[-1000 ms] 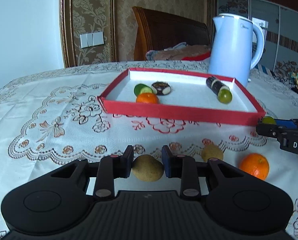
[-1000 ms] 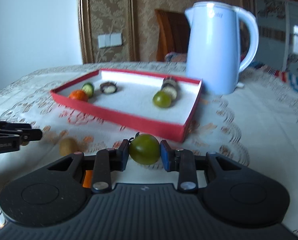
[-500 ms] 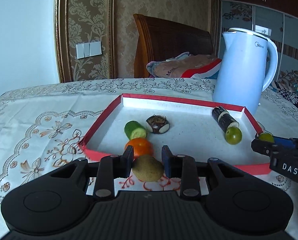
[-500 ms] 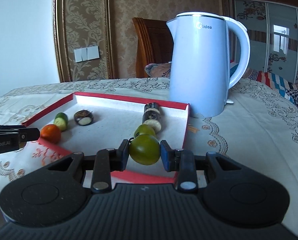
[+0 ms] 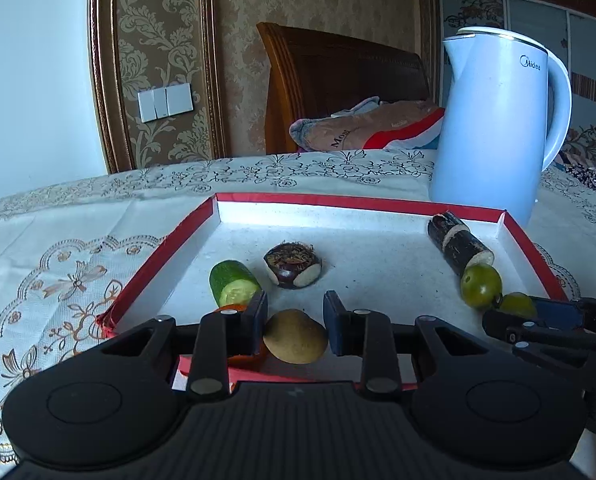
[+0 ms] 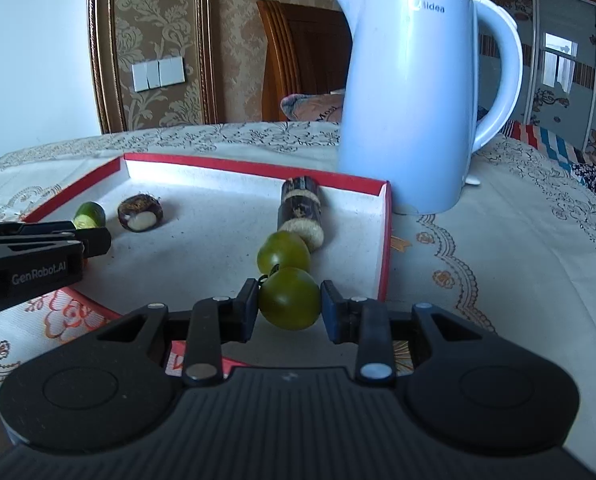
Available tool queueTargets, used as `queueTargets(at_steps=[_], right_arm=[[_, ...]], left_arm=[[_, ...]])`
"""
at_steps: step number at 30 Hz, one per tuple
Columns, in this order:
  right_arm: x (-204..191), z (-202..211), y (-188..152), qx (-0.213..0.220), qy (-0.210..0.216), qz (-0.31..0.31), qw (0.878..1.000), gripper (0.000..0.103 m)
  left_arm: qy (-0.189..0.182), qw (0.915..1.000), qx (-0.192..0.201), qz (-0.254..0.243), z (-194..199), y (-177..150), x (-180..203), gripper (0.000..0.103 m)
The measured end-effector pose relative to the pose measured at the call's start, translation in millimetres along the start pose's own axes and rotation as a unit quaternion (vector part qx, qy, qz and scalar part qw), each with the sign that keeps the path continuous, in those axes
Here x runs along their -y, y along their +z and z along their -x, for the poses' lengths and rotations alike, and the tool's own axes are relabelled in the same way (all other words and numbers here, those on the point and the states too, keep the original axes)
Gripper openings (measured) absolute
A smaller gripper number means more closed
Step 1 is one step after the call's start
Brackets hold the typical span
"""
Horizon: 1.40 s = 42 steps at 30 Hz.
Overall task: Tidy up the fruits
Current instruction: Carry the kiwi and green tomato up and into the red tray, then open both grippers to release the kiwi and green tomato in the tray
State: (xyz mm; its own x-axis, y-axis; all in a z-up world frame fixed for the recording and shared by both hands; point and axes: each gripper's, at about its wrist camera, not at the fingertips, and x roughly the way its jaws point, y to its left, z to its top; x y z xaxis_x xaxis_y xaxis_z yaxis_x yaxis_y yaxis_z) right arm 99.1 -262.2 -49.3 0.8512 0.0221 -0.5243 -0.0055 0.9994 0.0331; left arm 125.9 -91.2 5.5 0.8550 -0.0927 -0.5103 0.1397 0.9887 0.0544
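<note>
1. While both fruits hang over the red tray, the step in hand is judged to be the delivery: each gripper has carried its fruit to the tray and neither has let go.
2. Behind the tray stands the pale blue kettle, the largest thing on the tablecloth; its body reads "Midea", whole in the left wrist view and partly glared out in the right.
3. Seen from the right wrist camera, the left gripper's side bears the words "GenRobot.AI".
4. A cushion on the chair behind shows lettering that starts "Mos"; the rest cannot be read.
5. The left gripper is closed tight on a brown kiwi, held above the tray's near edge, close to the cucumber piece and an orange fruit mostly hidden behind its finger.
6. The right gripper is clamped on a green tomato, held just in front of a second green tomato that lies against the dark cane piece.
7. Next, each gripper likely needs to lower its fruit onto bare tray floor beside its like, then open gently so the round fruit does not roll.
</note>
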Motion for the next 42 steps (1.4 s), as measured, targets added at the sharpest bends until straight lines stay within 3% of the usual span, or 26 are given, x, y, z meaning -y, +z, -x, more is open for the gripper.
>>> queueTargets(at_steps=[11, 27, 30, 34, 40, 42], right_arm=[[0, -22, 9, 0.004, -0.026, -0.006, 1.0, 0.032], [2, -24, 9, 0.005, -0.029, -0.008, 1.0, 0.034], [2, -21, 8, 0.006, -0.02, -0.013, 1.0, 0.039], [0, -17, 7, 0.014, -0.026, -0.008, 1.0, 0.046], [3, -12, 6, 0.02, -0.02, -0.017, 0.999, 0.056], [3, -9, 6, 0.021, -0.019, -0.017, 0.999, 0.066]], left_arm=[[0.013, 0.9999, -0.01, -0.002, -28, 0, 7, 0.03], [0.015, 0.9997, 0.0, -0.017, -26, -5, 12, 0.03], [0.011, 0.9998, 0.001, -0.019, -25, -6, 12, 0.032], [-0.009, 0.9995, 0.005, -0.029, -21, -8, 16, 0.05], [-0.015, 0.9991, 0.011, -0.038, -16, -10, 18, 0.051], [-0.02, 0.999, 0.014, -0.039, -13, -11, 18, 0.052]])
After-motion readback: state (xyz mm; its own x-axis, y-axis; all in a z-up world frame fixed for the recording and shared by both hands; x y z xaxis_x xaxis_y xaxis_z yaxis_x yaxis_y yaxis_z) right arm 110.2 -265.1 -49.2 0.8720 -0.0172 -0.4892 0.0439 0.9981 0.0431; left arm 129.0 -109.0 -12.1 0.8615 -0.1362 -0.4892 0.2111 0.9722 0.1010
